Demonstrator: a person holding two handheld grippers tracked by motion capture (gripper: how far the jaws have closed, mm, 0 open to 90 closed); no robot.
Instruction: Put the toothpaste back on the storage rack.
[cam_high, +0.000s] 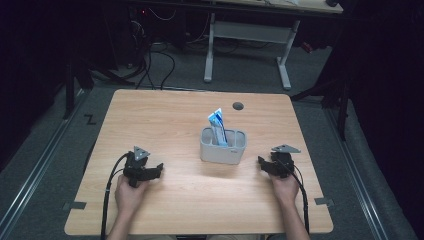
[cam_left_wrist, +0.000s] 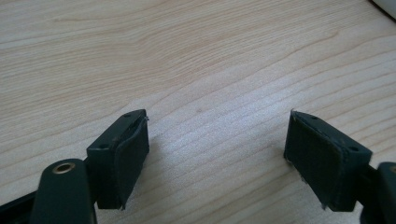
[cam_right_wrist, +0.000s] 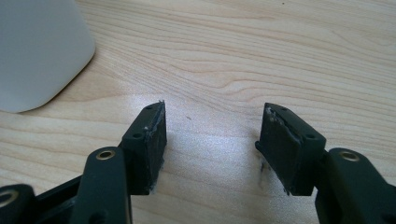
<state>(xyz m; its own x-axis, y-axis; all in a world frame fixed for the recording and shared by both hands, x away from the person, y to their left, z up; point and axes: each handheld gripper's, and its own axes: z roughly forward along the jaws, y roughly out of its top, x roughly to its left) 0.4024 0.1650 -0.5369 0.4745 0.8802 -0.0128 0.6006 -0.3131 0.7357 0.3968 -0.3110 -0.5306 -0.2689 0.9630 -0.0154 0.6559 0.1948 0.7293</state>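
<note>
Both hands low on the wooden table (cam_high: 165, 120), grippers either side of a grey caddy (cam_high: 223, 146).

Left gripper (cam_high: 159, 169) and right gripper (cam_high: 260, 162): jaws apart, nothing between. Blue-and-white toothpaste tube (cam_high: 217, 126) upright in caddy, lettering unreadable. Caddy's rounded corner (cam_right_wrist: 39, 51) close beside right jaws, well apart from left.

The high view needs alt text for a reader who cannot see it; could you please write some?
A grey holder with a blue-and-white tube standing in it sits mid-way across a wooden table. A person's hands rest on either side of it, the left gripper and the right gripper both pointing inward toward it, apart from it.
</note>
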